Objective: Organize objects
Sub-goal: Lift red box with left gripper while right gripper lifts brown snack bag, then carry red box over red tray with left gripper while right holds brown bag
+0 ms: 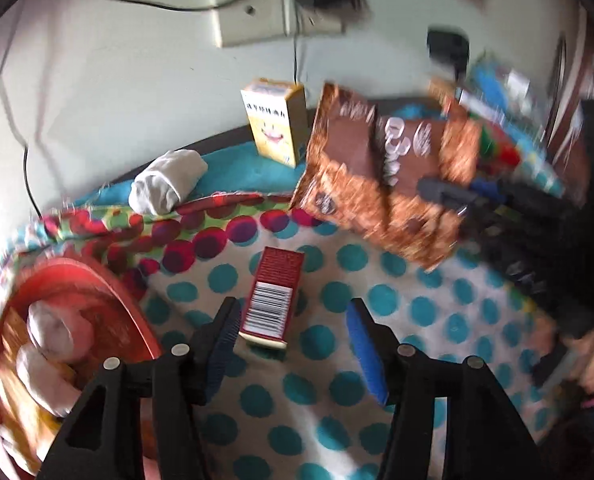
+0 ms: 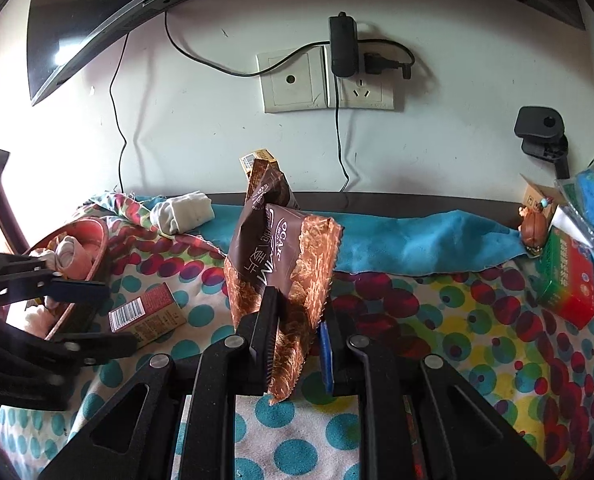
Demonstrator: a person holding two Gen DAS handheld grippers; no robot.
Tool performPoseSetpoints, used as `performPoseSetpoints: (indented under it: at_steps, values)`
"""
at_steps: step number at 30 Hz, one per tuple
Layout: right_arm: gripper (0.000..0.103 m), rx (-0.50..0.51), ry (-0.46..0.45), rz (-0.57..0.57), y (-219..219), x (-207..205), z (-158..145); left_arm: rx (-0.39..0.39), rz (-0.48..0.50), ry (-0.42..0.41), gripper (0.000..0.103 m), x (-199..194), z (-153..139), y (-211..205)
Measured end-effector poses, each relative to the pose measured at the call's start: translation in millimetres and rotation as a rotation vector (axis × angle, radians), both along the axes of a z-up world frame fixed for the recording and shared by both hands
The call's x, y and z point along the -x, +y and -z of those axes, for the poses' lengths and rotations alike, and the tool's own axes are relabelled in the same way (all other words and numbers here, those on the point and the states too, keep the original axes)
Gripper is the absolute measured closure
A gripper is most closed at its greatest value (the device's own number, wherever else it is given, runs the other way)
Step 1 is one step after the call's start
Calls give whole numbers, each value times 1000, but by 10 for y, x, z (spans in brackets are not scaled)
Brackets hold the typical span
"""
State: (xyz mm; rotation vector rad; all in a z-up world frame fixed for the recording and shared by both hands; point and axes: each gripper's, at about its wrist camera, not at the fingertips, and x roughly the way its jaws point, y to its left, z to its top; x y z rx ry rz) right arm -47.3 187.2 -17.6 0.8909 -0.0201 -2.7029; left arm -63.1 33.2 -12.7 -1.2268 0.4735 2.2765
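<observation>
My right gripper (image 2: 297,312) is shut on a brown snack bag (image 2: 281,248) and holds it upright above the dotted cloth; the bag also shows in the left wrist view (image 1: 385,172), with the right gripper (image 1: 449,196) on it. My left gripper (image 1: 293,316) is open, its fingers on either side of a small red box (image 1: 271,296) that lies flat on the cloth, not touching it. The box also shows in the right wrist view (image 2: 145,314), with the left gripper (image 2: 85,312) beside it.
A red bowl (image 1: 133,316) holding rolled socks sits at the left. A rolled white sock (image 1: 169,186) and a yellow box (image 1: 275,120) lie at the back near the wall. A green and red box (image 2: 569,284) and packets stand at the right.
</observation>
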Motion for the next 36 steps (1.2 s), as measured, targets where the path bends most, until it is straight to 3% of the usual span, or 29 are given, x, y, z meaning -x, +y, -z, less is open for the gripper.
performPoseSetpoints:
  at_steps: [3,5,13,14,15,22,32,36]
  values:
    - [86,25,-10,-3,33,15,13,118,-15,-4,46,127,103,88]
    - [86,38,-19,-4,51,28,23,133,-26,-21,46,187,141,106]
    - [85,77,-48,0,98,83,40,80,-56,-58,50,228,275,128]
    - [85,78,-49,1,98,85,40,71,-65,-67,72,226,291,119]
    - [85,78,-50,2,98,88,39,59,-84,-78,74,230,304,98]
    - [85,76,-51,6,99,88,37,-9,-154,-65,74,102,262,-41]
    - [85,62,-51,13,87,93,29,-40,-211,1,74,-153,133,-183]
    - [85,49,-48,16,68,91,24,-78,-248,26,74,-172,-56,-235]
